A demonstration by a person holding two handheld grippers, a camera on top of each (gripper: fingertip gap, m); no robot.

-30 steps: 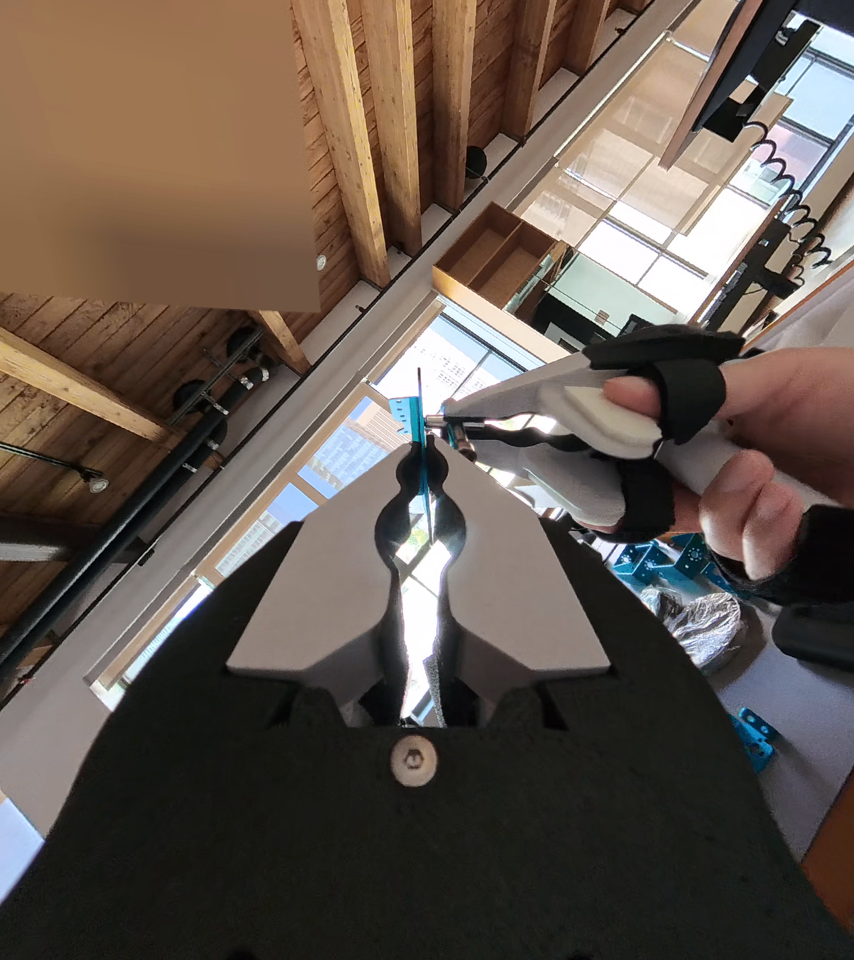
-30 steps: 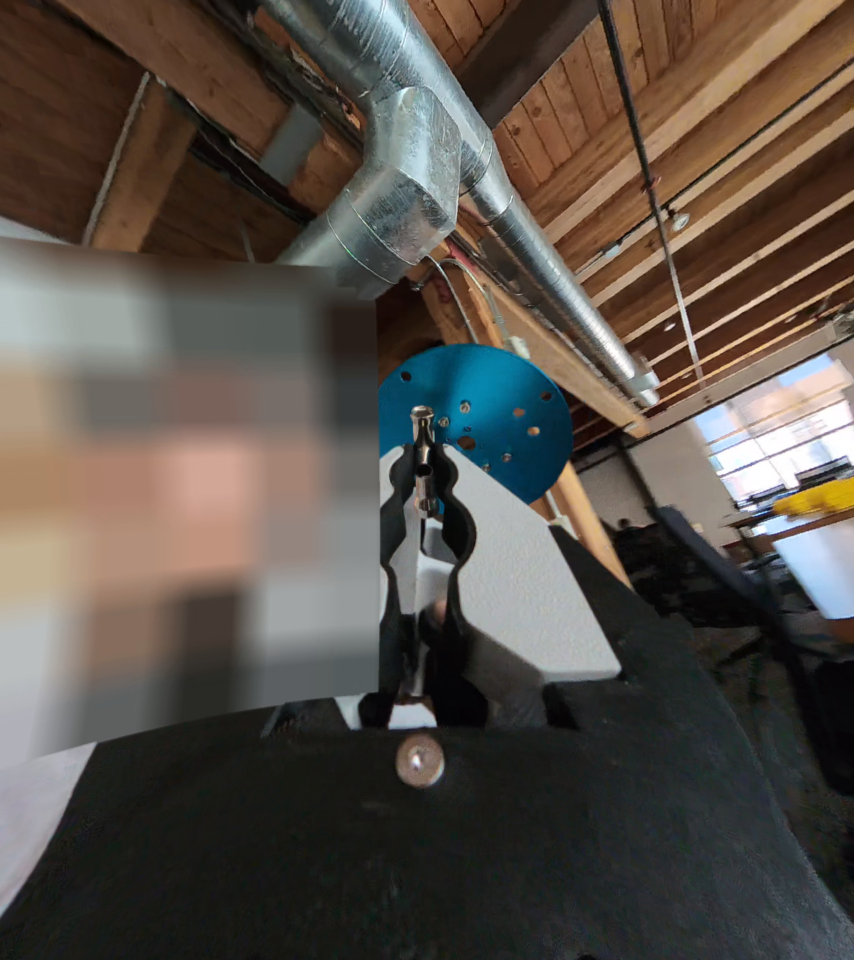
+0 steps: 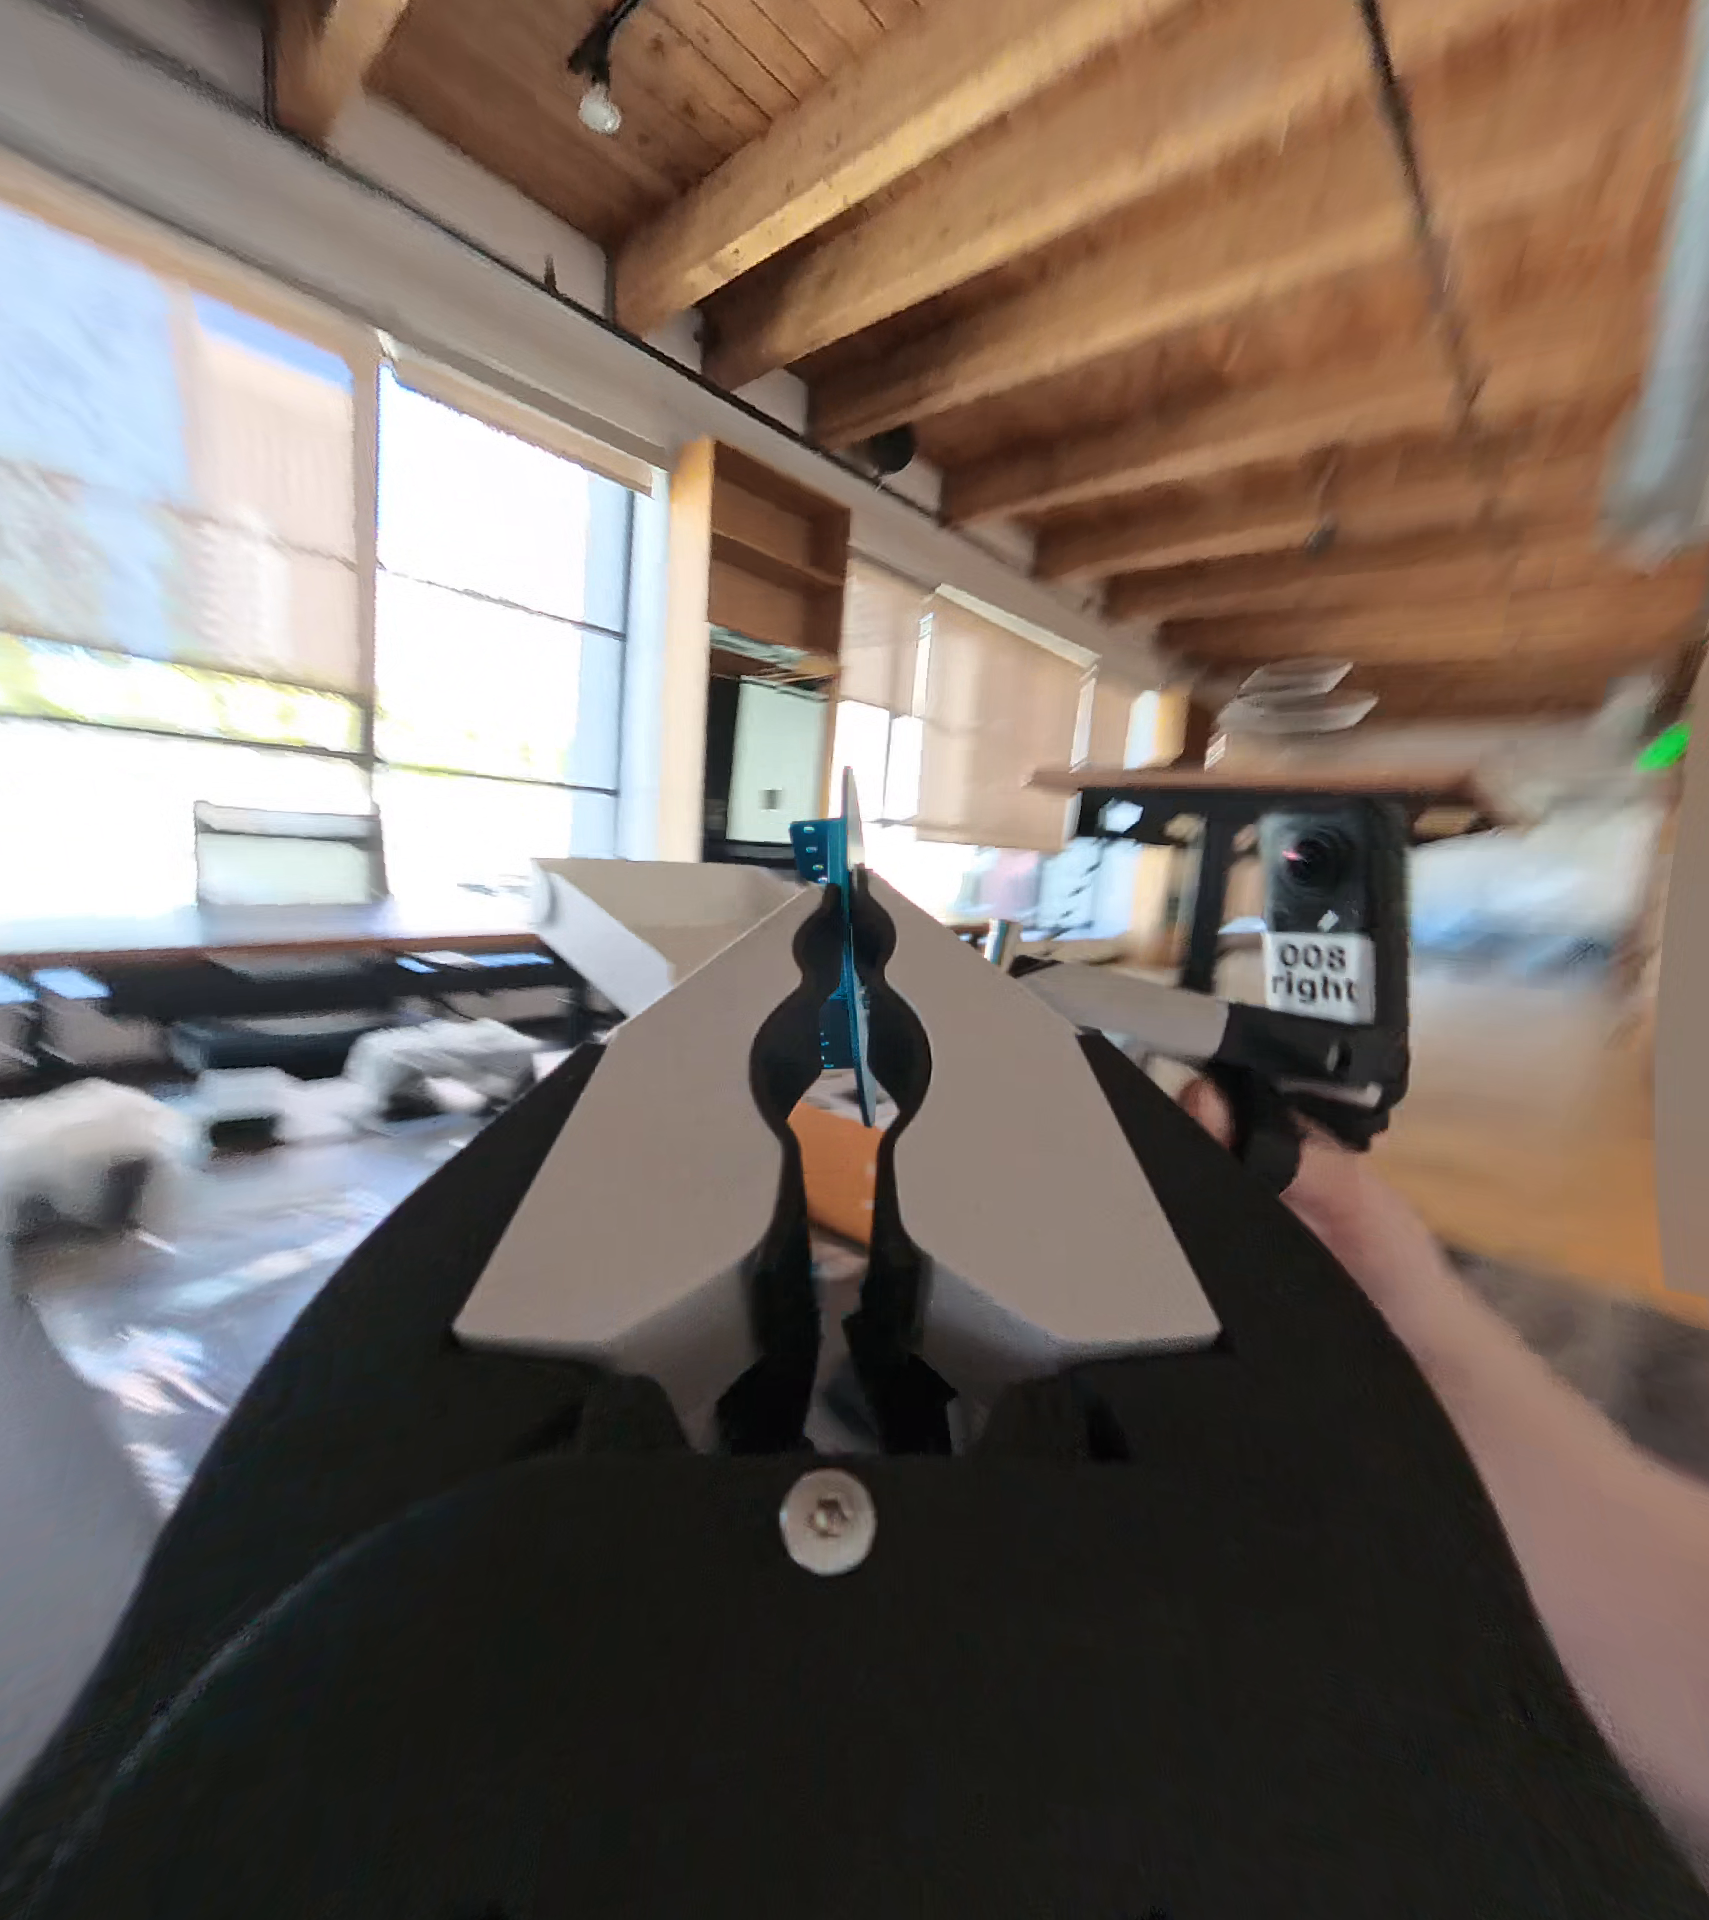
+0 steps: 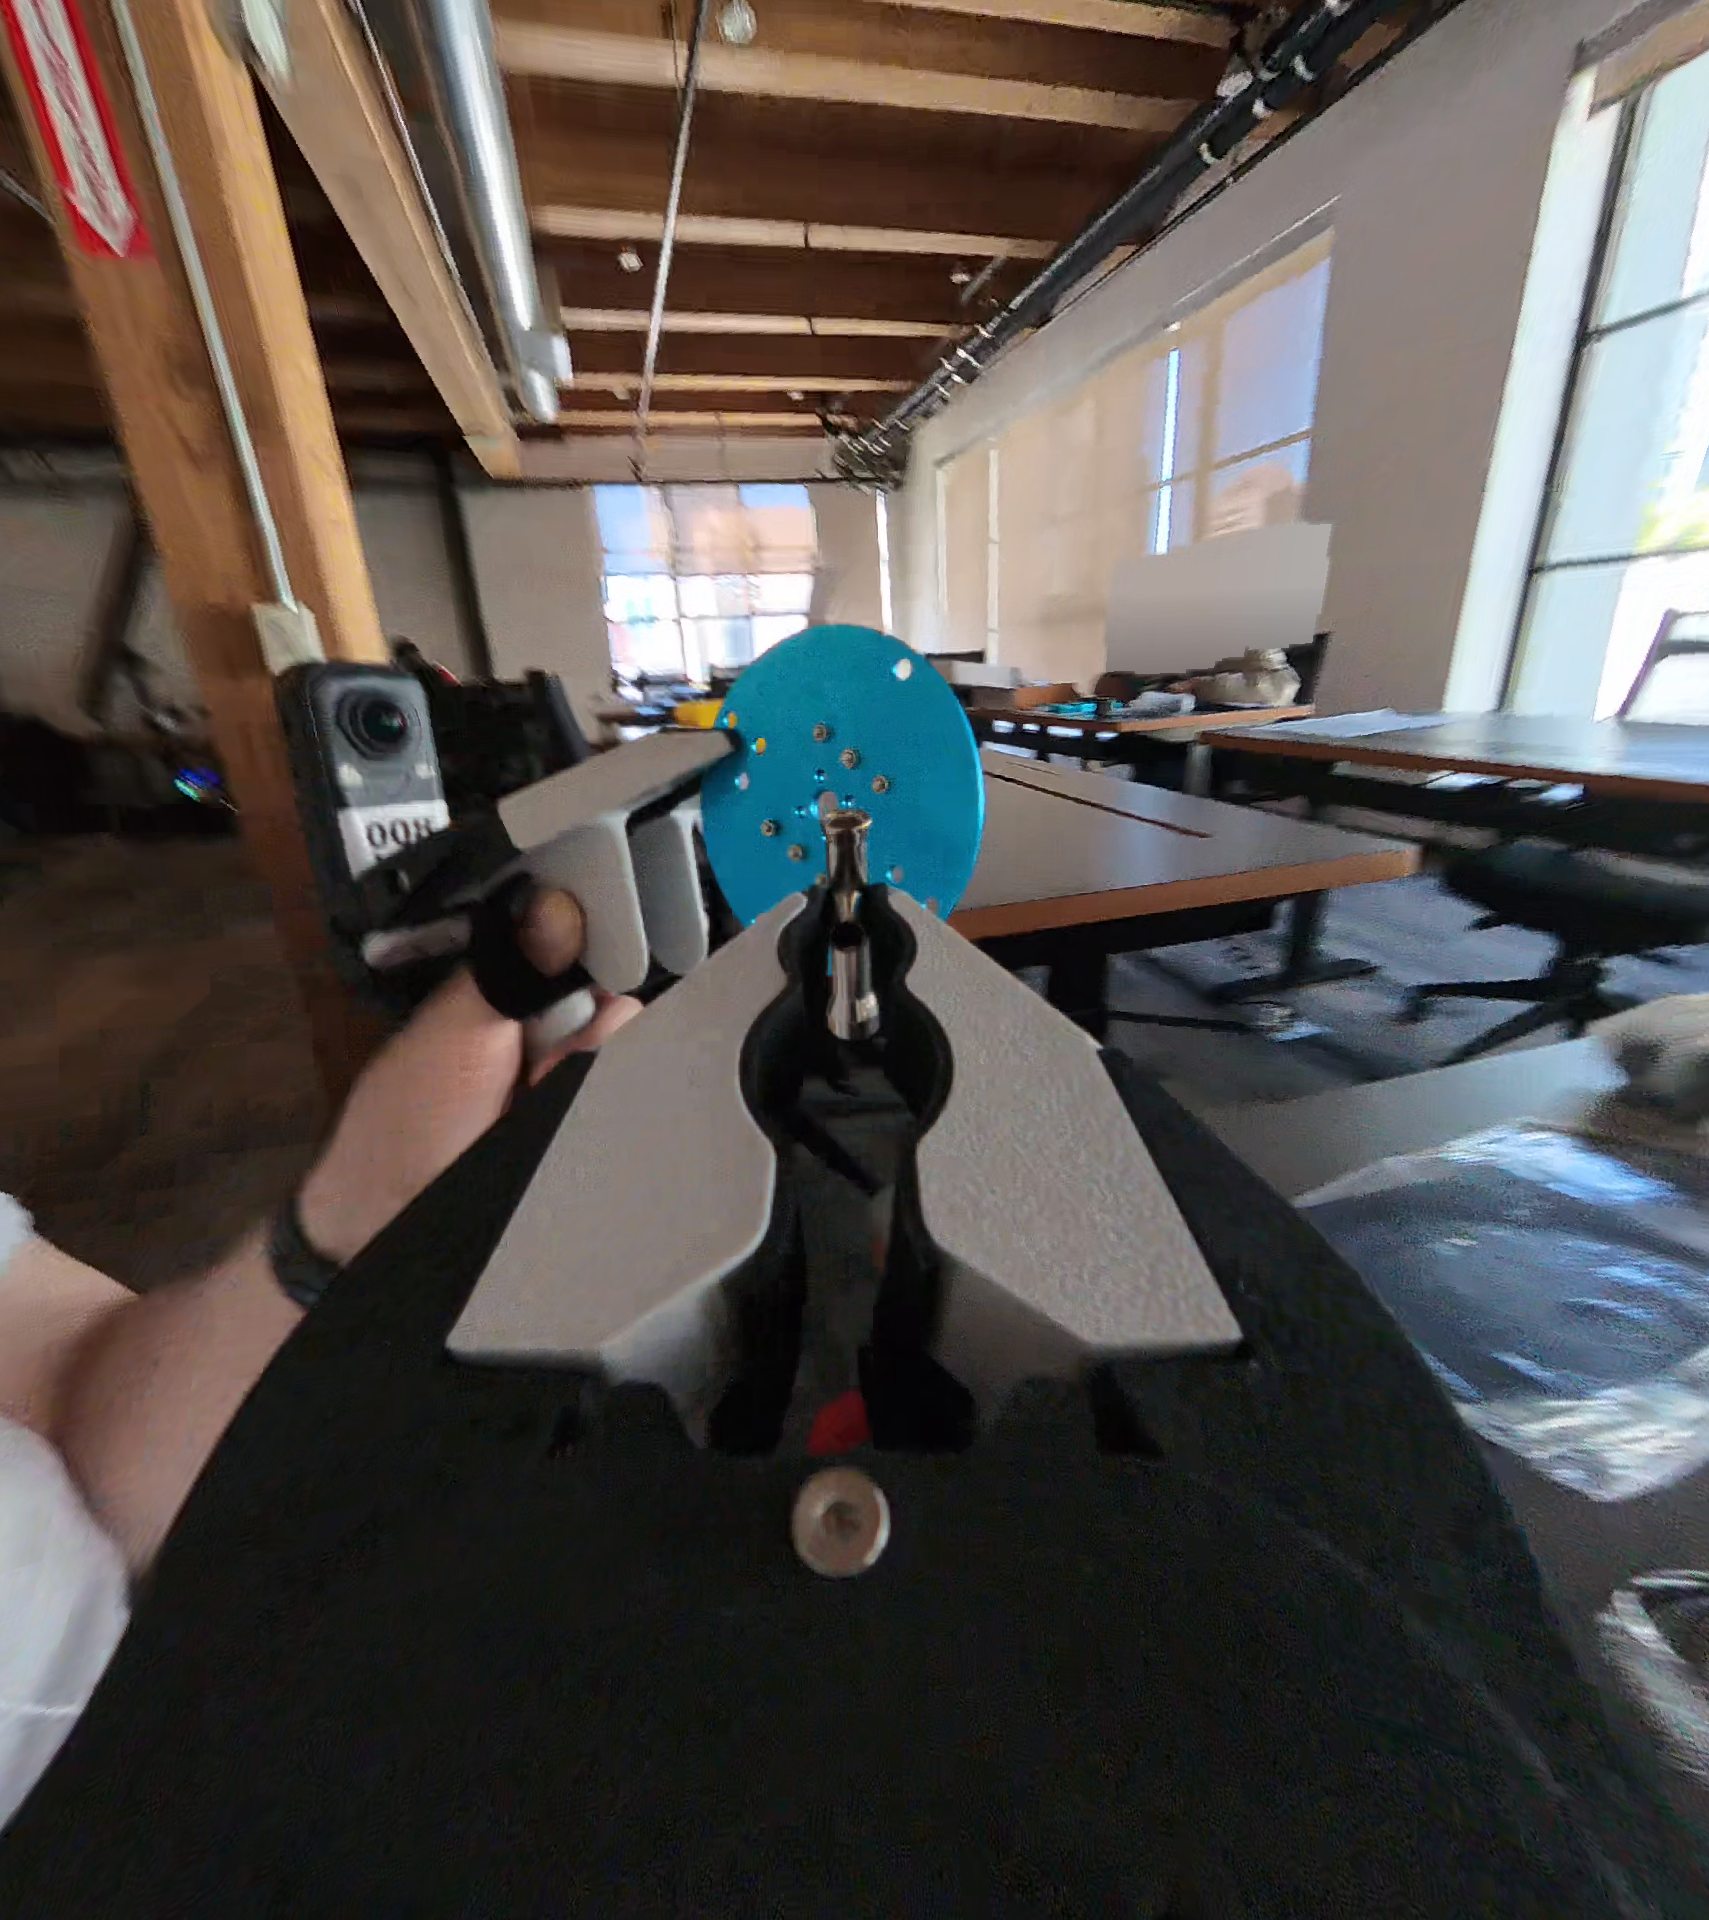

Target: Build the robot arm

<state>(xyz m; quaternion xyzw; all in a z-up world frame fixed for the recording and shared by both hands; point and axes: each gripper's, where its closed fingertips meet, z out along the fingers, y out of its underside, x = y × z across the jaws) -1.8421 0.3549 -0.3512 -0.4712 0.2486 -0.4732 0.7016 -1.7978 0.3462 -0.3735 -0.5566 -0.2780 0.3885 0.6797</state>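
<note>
My left gripper [image 3: 848, 896] is shut on the rim of a thin blue disc [image 3: 845, 997], which I see edge-on between the fingertips. In the right wrist view the disc [image 4: 881, 727] faces the camera, round with several small holes, and the left gripper's fingers [image 4: 652, 790] hold its left edge. My right gripper [image 4: 845, 902] is shut on a small silver metal shaft [image 4: 845, 935], held upright with its top just in front of the disc's lower middle. The right gripper's camera housing [image 3: 1317, 904] shows to the right in the left wrist view.
A person's hand [image 4: 476, 1060] and forearm [image 3: 1515, 1475] hold the grippers. A wooden post [image 4: 206, 436] stands at left. Wooden desks [image 4: 1141, 862] and an office chair [image 4: 1598, 914] lie ahead. Crumpled plastic bags [image 4: 1577, 1288] lie on a grey surface at right. Across from one pair of fingers to the other is roughly 6 cm.
Both views have swung down from the ceiling to the level room. Both grippers still hold the disc and the shaft, and the two stay close together.
</note>
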